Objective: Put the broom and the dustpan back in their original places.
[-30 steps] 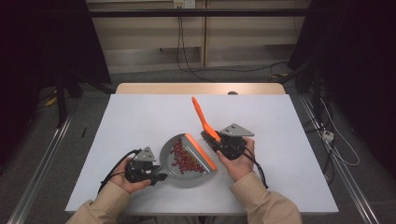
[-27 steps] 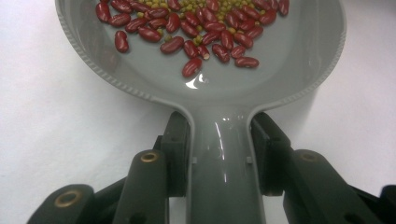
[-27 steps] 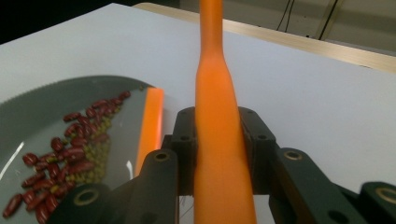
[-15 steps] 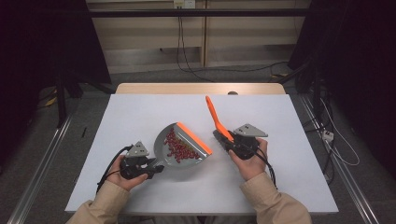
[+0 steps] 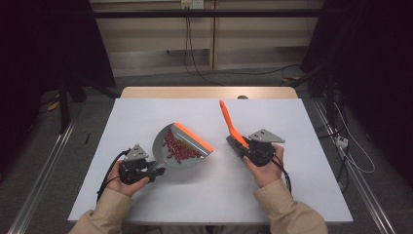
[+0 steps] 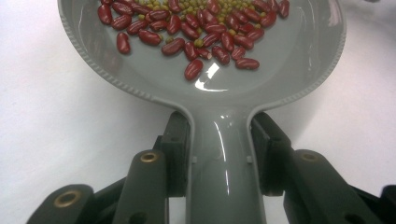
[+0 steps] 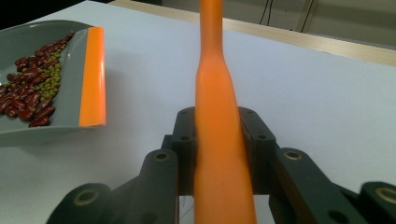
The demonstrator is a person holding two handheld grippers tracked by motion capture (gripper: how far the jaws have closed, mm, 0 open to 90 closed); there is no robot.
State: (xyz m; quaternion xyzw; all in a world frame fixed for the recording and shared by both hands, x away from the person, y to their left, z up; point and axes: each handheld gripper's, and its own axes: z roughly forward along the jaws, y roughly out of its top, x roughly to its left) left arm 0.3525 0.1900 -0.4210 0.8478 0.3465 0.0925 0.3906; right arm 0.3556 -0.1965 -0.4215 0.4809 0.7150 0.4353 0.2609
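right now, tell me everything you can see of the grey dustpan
The dustpan is glossy grey, plastic by the look, with a rounded ribbed rim, an orange strip along its straight front lip and a narrow handle. The left gripper is shut on that handle, one pad on each side. It sits left of centre on the white table, lip pointing toward the orange brush, which lies apart from it. Inside lie red beans mixed with small green ones.

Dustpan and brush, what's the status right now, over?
Left gripper shut on grey dustpan handle, red beans and small green ones inside. Right gripper shut on orange brush handle. Nothing lying between them on the table.
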